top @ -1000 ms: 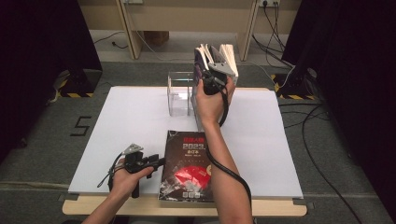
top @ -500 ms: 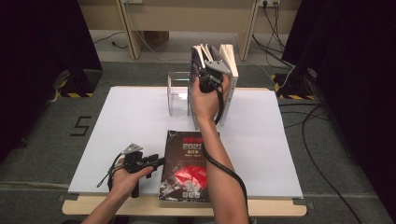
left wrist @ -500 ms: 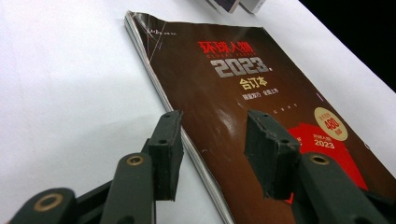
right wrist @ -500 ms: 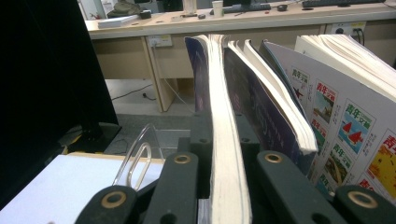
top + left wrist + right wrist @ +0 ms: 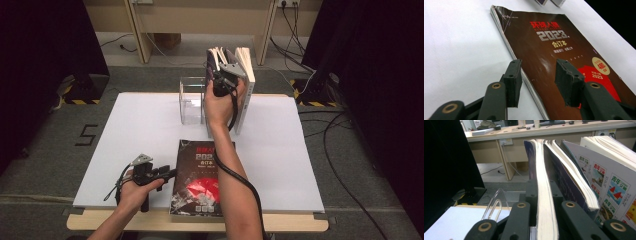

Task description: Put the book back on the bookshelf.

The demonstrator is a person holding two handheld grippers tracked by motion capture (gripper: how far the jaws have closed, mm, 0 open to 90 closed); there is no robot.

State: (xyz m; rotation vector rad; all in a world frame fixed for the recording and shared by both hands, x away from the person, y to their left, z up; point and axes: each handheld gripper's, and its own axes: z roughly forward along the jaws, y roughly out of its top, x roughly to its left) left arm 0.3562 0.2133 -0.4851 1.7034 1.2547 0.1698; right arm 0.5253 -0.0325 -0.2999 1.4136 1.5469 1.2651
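Note:
Several books [image 5: 246, 65] stand upright at the far middle of the white table [image 5: 125, 150]. My right gripper [image 5: 223, 72] is shut on the leftmost one, a book with a dark blue cover [image 5: 541, 170]. Its page block sits between the two pads of the right gripper [image 5: 544, 205]. A dark magazine with red print [image 5: 200, 185] lies flat near the front edge. My left gripper [image 5: 169, 174] stands open at its left side. In the left gripper view the left gripper [image 5: 537, 80] straddles the spine edge of the magazine [image 5: 554, 45], one pad over the table and one over the cover.
A clear acrylic stand [image 5: 192, 100] sits just left of the upright books, its bent edge [image 5: 495, 202] close by my right jaw. A white-covered book with small pictures [image 5: 614, 187] leans at the right of the row. Cables run across the floor beyond the table.
My right hand has edged slightly left with the gripped book, which now stands a bit more upright. The left hand and the magazine have stayed put.

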